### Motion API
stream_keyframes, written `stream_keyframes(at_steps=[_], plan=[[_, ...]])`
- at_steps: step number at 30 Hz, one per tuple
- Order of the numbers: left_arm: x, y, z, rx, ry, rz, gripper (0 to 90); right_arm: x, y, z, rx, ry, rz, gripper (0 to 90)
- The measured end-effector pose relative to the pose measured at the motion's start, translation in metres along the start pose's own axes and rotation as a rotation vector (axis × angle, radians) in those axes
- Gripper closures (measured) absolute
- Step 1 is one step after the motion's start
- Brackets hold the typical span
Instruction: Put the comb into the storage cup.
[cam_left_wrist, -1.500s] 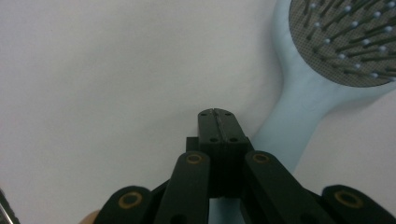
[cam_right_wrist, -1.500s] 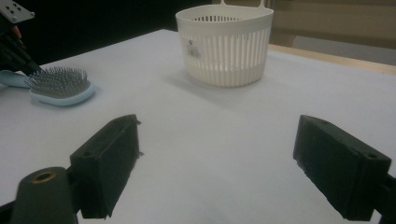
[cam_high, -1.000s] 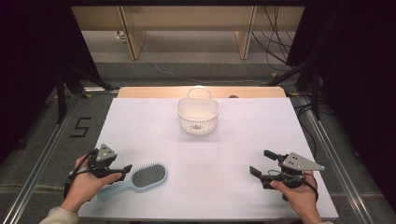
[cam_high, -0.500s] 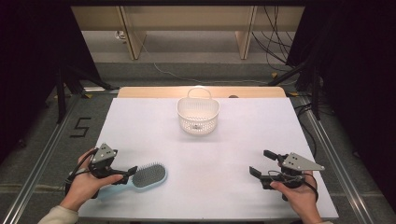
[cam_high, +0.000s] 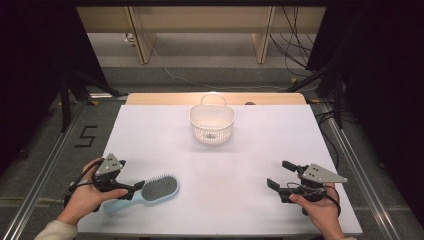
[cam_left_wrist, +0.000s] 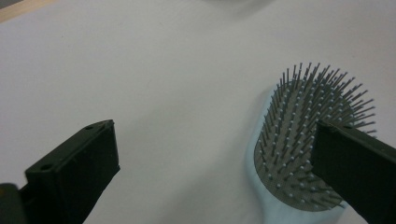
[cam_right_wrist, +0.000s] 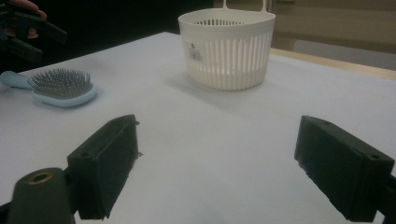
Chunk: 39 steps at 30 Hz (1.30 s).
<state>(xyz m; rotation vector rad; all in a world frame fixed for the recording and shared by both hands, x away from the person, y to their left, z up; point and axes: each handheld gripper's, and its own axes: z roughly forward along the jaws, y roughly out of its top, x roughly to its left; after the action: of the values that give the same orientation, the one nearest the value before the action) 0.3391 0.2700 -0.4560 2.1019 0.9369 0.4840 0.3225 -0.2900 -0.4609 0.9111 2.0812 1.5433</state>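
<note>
High view: the left gripper (cam_high: 134, 188) has shifted slightly toward 3 o'clock since the earlier frames, closing on the brush (cam_high: 150, 191); brush, basket (cam_high: 212, 122) and right gripper (cam_high: 281, 175) are unchanged. Left jaws are spread wide, holding nothing, one jaw over the brush neck. Right jaws are likewise wide apart and empty, at 4 o'clock on the table (cam_high: 250, 150). The brush lies at 7 o'clock, bristles up, grey pad on a pale blue body, handle toward the left hand (cam_high: 85, 200). The white slotted basket stands upright at 12 o'clock.
</note>
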Motion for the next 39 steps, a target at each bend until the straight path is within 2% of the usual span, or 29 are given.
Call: stream_keyframes(at_steps=[6,10,12,13,16,18,20,23,27,29,31,32,37,39], plan=[[-0.001,0.004,-0.005,0.048,-0.031,0.107,6.0,0.000,0.000,0.000,0.007,-0.004,-0.001,14.3],[-0.003,0.007,-0.008,0.097,-0.085,0.204,12.9,0.000,0.000,0.001,0.007,-0.003,0.001,14.3],[-0.004,0.009,-0.007,0.141,-0.123,0.242,15.1,0.000,0.000,0.001,0.009,-0.006,0.003,14.3],[-0.005,0.010,-0.006,0.171,-0.129,0.275,15.4,0.000,0.000,0.001,0.008,-0.005,0.006,14.3],[-0.007,0.013,-0.003,0.234,-0.131,0.327,15.7,0.000,0.000,0.001,0.008,-0.004,0.006,14.4],[-0.008,0.013,-0.002,0.311,-0.172,0.378,17.0,0.000,0.000,0.001,0.004,-0.004,0.003,14.5],[-0.010,0.012,0.000,0.354,-0.191,0.397,17.3,0.000,0.000,0.001,0.005,-0.001,0.001,14.5],[-0.010,0.012,0.004,0.395,-0.192,0.411,21.2,0.000,0.000,0.001,0.006,-0.003,0.006,14.5],[-0.012,0.011,0.009,0.440,-0.189,0.438,26.0,0.001,0.000,0.001,0.007,-0.002,0.001,14.6],[-0.014,0.011,0.011,0.456,-0.202,0.462,27.6,0.001,0.000,0.001,0.007,0.001,0.003,14.7],[-0.015,0.011,0.013,0.474,-0.220,0.455,31.0,0.001,0.000,0.001,0.005,0.002,0.005,14.7],[-0.015,0.011,0.014,0.498,-0.224,0.462,31.4,0.001,0.000,0.001,0.005,0.002,0.004,14.7],[-0.017,0.012,0.019,0.569,-0.224,0.463,36.4,0.001,0.000,0.001,0.004,0.005,0.004,14.8],[-0.018,0.012,0.021,0.576,-0.218,0.436,40.6,0.001,0.000,0.001,0.006,0.003,0.002,14.8]])
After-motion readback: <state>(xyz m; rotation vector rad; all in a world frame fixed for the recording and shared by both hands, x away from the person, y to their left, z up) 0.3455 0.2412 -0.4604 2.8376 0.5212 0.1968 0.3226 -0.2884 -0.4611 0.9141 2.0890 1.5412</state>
